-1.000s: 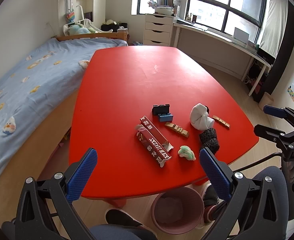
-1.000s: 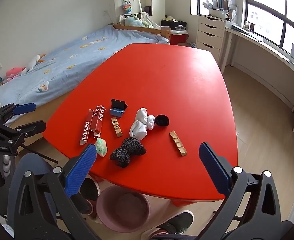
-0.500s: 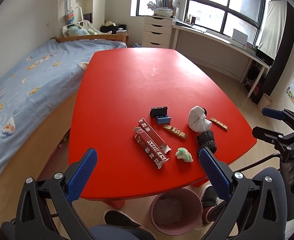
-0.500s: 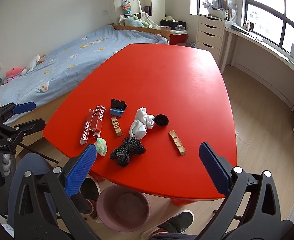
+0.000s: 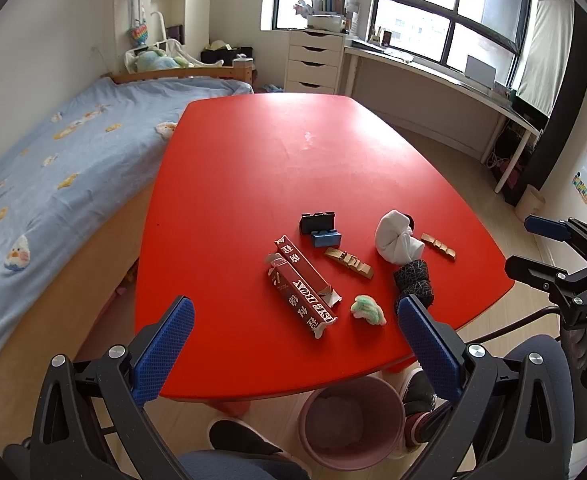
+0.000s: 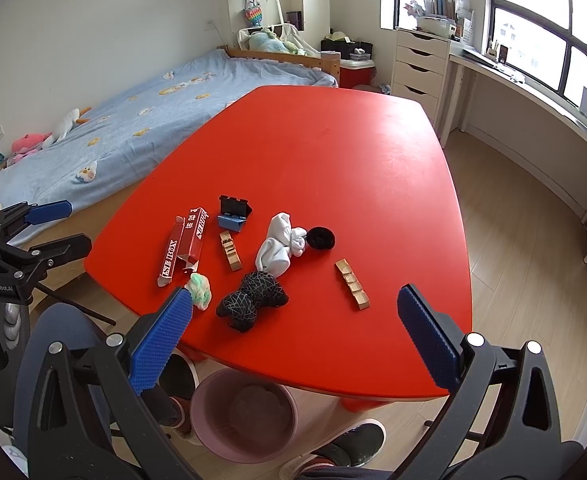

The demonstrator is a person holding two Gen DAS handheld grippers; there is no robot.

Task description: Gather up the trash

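Observation:
On the red table [image 5: 253, 184] [image 6: 353, 160] lie a torn red carton [image 5: 303, 290] [image 6: 183, 246], a green-white wad [image 5: 367, 310] [image 6: 199, 290], a black mesh ball pair [image 5: 413, 282] [image 6: 251, 300], a white sock bundle [image 5: 395, 236] [image 6: 279, 246], two gold strips [image 5: 349, 263] [image 6: 351, 288], and a blue-black clip [image 5: 319, 228] [image 6: 233, 214]. A pink bin [image 5: 351, 420] [image 6: 245, 414] stands on the floor under the near edge. My left gripper [image 5: 293, 344] and right gripper [image 6: 293, 336] are both open and empty, held above the near edge.
A bed with a blue cover [image 5: 53, 168] [image 6: 153, 120] runs along the table's left side. A white drawer unit [image 5: 313, 60] and a long desk [image 5: 433, 84] stand under the windows. The person's shoes [image 5: 241, 436] [image 6: 349, 446] are by the bin.
Both views have shifted slightly; the objects sit a little lower and closer in the right wrist view. Both grippers stay open. Nothing on the table has moved.

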